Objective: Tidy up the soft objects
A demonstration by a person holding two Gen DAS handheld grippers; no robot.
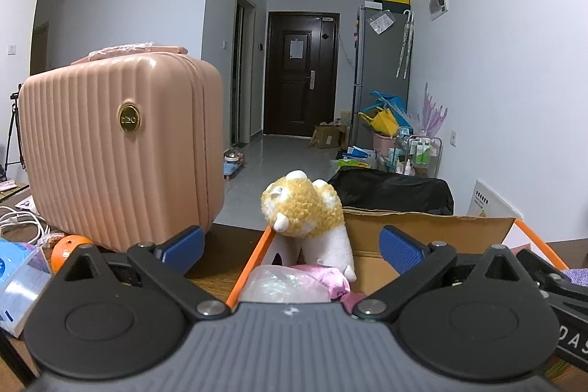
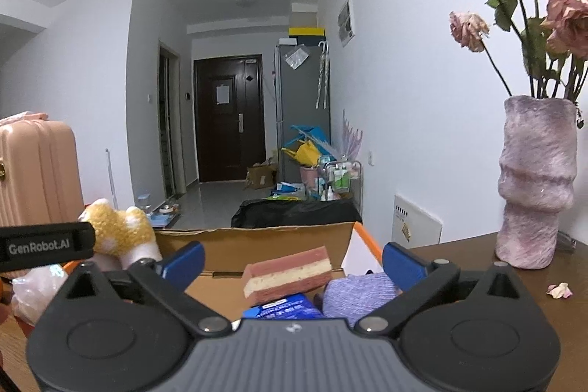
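A yellow and white plush toy (image 1: pixel 307 214) leans on the left rim of an orange-edged cardboard box (image 1: pixel 422 230), above a clear bag and pink cloth (image 1: pixel 294 281). My left gripper (image 1: pixel 292 245) stands open just before the toy, its blue pads wide apart and touching nothing. In the right wrist view the same plush toy (image 2: pixel 121 232) sits at the box's left. My right gripper (image 2: pixel 292 263) is open over the box (image 2: pixel 257 237). Between its pads lie a pink and cream layered sponge (image 2: pixel 288 276), a blue packet (image 2: pixel 281 309) and a lilac yarn ball (image 2: pixel 362 296), none gripped.
A pink ribbed suitcase (image 1: pixel 121 149) stands on the wooden table to the left, with an orange (image 1: pixel 68 250), cables and a blue packet beside it. A fuzzy purple vase (image 2: pixel 534 186) with dried roses stands at the right. A black bag (image 1: pixel 393 190) lies behind the box.
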